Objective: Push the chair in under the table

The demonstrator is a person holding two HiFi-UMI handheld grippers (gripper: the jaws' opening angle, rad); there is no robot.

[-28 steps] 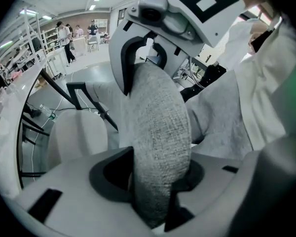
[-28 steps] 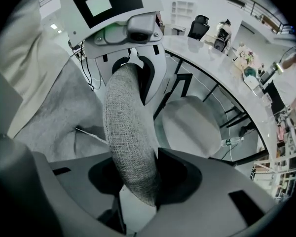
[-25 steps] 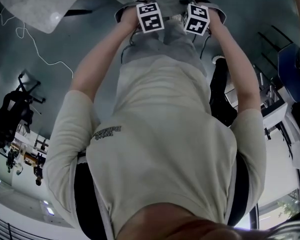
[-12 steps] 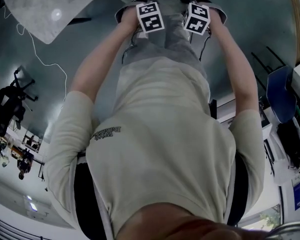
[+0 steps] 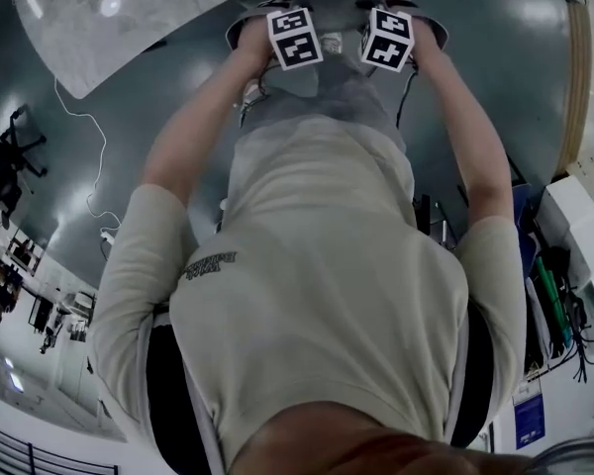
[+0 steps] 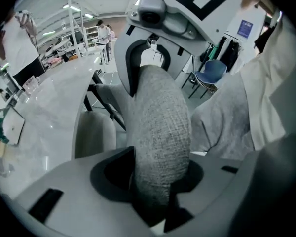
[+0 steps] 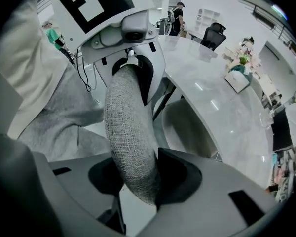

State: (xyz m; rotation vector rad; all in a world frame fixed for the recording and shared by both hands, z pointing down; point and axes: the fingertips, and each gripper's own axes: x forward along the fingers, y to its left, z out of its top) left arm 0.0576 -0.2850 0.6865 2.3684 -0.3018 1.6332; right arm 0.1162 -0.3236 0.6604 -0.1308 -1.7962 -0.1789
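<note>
The chair's grey fabric backrest rim (image 6: 160, 132) runs between the jaws of my left gripper (image 6: 155, 181), which is shut on it. Further along that rim (image 7: 130, 132) my right gripper (image 7: 143, 177) is shut on it too. Each gripper sees the other clamped at the rim's far end. The chair's pale seat (image 7: 187, 127) lies below, right beside the white marble table (image 7: 232, 117). In the head view both marker cubes, left (image 5: 294, 36) and right (image 5: 387, 38), are at the top, past the person's torso, with the table (image 5: 129, 18) at the upper left.
A black office chair (image 5: 5, 156) and a white cable (image 5: 89, 166) are on the dark floor at the left. Shelving with gear (image 5: 564, 255) stands at the right. A blue chair (image 6: 212, 73) is behind. Small items (image 7: 239, 68) lie on the table, and people (image 6: 104, 33) stand far off.
In the head view the table has grown larger and slid closer to the grippers, while the floor and room swept past. Both grippers keep their hold on the backrest rim.
</note>
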